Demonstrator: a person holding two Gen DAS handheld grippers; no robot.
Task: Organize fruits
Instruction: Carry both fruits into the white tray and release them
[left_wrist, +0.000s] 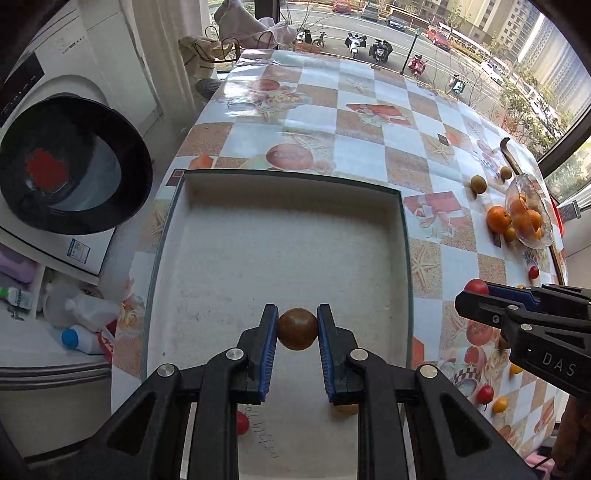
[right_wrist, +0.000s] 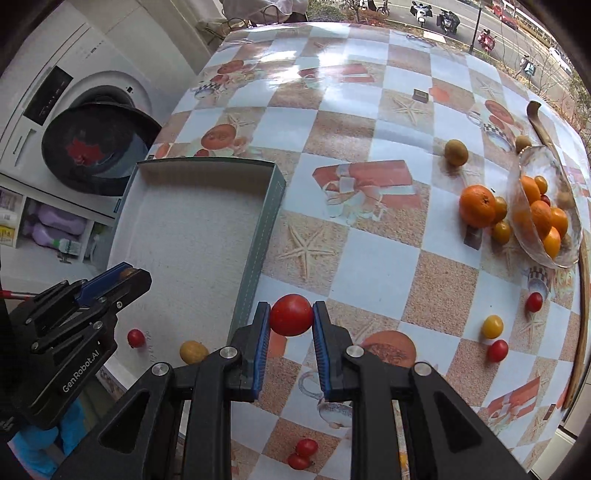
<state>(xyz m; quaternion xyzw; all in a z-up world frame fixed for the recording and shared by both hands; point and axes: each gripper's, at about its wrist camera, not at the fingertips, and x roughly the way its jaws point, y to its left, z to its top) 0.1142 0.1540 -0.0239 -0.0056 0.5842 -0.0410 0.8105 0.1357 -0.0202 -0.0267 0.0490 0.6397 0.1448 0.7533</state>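
Observation:
My left gripper (left_wrist: 297, 328) is shut on a brown round fruit (left_wrist: 297, 329) and holds it above the white box tray (left_wrist: 404, 258). My right gripper (right_wrist: 291, 315) is shut on a red tomato (right_wrist: 291, 314) over the tablecloth, just right of the tray (right_wrist: 258, 236). A small red tomato (right_wrist: 135, 338) and a yellow fruit (right_wrist: 192, 351) lie in the tray's near end. A glass bowl (right_wrist: 570, 225) of oranges stands at the right. A large orange (right_wrist: 477, 205) and a kiwi (right_wrist: 455, 152) lie beside it.
Loose red and yellow cherry tomatoes (right_wrist: 492, 326) lie on the table at right and near the front (right_wrist: 303, 454). A washing machine with an open door (right_wrist: 99, 147) stands left of the table. A window is beyond the table's far edge.

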